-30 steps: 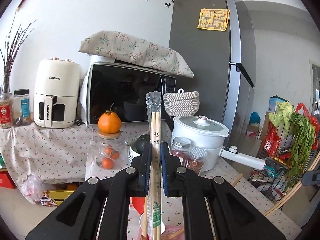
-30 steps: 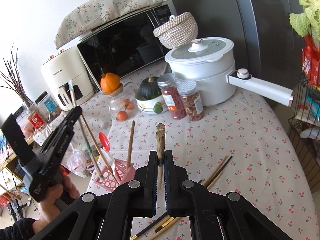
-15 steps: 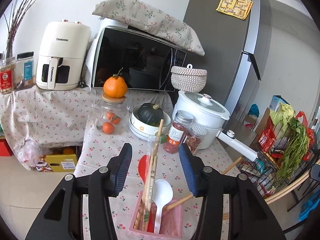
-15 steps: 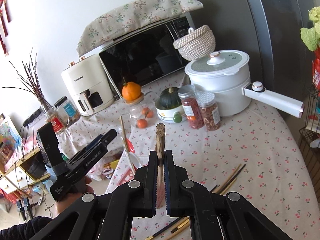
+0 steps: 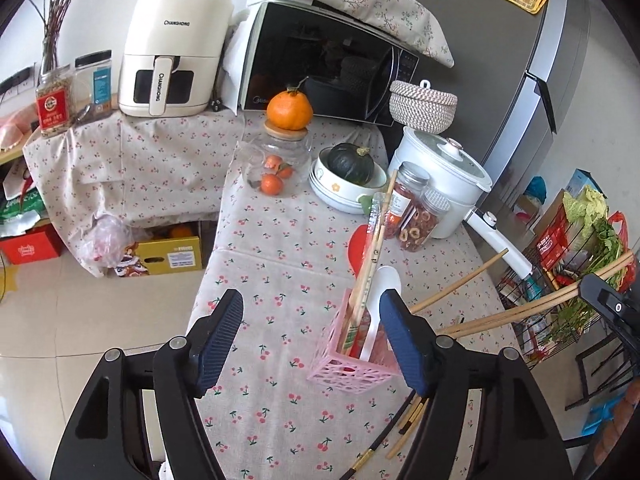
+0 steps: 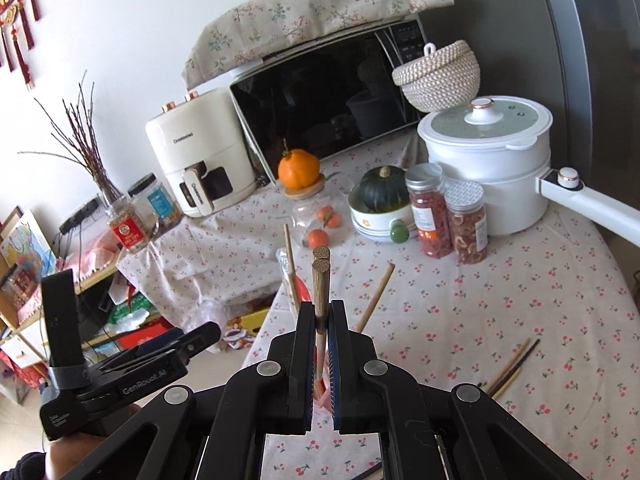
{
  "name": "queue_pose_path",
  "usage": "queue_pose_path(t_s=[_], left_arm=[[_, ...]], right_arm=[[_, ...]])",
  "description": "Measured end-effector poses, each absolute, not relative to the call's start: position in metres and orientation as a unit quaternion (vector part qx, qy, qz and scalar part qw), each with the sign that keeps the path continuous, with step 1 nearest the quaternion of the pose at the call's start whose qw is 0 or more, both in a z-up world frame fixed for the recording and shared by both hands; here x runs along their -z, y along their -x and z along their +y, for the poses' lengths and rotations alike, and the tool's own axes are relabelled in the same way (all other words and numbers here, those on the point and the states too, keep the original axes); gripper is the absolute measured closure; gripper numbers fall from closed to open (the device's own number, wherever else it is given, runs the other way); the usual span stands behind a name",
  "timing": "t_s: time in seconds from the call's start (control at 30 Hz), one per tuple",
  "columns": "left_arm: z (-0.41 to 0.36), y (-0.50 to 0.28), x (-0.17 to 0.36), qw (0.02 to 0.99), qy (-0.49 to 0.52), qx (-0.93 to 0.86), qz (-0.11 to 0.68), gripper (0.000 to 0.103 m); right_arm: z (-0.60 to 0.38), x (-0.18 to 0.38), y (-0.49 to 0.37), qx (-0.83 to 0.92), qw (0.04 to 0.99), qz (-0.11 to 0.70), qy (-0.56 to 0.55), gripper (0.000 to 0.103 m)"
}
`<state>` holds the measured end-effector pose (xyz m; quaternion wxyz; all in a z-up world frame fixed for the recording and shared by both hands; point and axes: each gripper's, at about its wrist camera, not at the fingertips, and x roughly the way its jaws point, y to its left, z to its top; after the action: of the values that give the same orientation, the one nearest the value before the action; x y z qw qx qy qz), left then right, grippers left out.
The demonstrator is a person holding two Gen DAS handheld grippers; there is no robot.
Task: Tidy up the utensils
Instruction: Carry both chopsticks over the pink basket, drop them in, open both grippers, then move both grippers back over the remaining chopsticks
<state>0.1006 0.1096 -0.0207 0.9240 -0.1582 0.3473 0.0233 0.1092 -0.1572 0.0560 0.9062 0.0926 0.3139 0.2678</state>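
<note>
A pink perforated basket point(image 5: 352, 364) stands on the cherry-print tablecloth. It holds wrapped wooden chopsticks point(image 5: 370, 256), a white spoon point(image 5: 384, 292), a red spoon point(image 5: 360, 244) and a bare chopstick point(image 6: 376, 296). My left gripper point(image 5: 310, 332) hovers just before the basket; its jaws are opening with nothing between the pads. It also shows in the right wrist view, low on the left point(image 6: 152, 364). My right gripper point(image 6: 321, 316) is shut on a pair of brown chopsticks point(image 6: 320, 280) above the basket. Loose chopsticks point(image 6: 508, 368) lie on the cloth.
Behind the basket stand two spice jars point(image 5: 416, 208), a bowl with a green squash point(image 5: 348, 176), a glass jar of oranges point(image 5: 276, 160) and a white pot point(image 5: 444, 176) with a long handle. The microwave point(image 5: 320, 68) and air fryer point(image 5: 172, 56) are at the back. The table edge drops off on the left.
My left gripper let go of the wrapped chopsticks, which now stand in the pink basket, and it opened wide and tilted down. My right gripper carried its chopsticks closer to the basket.
</note>
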Motion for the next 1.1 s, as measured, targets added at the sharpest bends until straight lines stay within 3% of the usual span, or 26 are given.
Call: queue_pose_path(t_s=[0.27, 0.43, 0.57, 0.67, 0.83, 1.1], left_arm=[[0.116, -0.106, 0.027, 0.916, 0.154, -0.010, 0.370, 0.030], [0.114, -0.110, 0.036, 0.906, 0.148, -0.002, 0.396, 0.029], [0.109, -0.109, 0.041, 0.901, 0.142, 0.008, 0.409, 0.027], [0.104, -0.106, 0.042, 0.901, 0.137, 0.014, 0.412, 0.024], [0.087, -0.104, 0.046, 0.897, 0.121, 0.035, 0.424, 0.017], [0.054, -0.104, 0.062, 0.886, 0.091, 0.054, 0.452, 0.016]], right_arm=[[-0.115, -0.031, -0.136, -0.241, 0.900, 0.360, -0.043, 0.098], [-0.111, -0.027, -0.147, -0.248, 0.900, 0.352, -0.070, 0.092], [-0.125, -0.039, -0.139, -0.256, 0.906, 0.323, -0.098, 0.062], [-0.137, -0.046, -0.132, -0.249, 0.909, 0.316, -0.105, 0.057], [-0.172, -0.038, -0.125, -0.210, 0.912, 0.332, -0.117, 0.040], [-0.216, 0.017, -0.129, -0.127, 0.903, 0.393, -0.119, 0.022]])
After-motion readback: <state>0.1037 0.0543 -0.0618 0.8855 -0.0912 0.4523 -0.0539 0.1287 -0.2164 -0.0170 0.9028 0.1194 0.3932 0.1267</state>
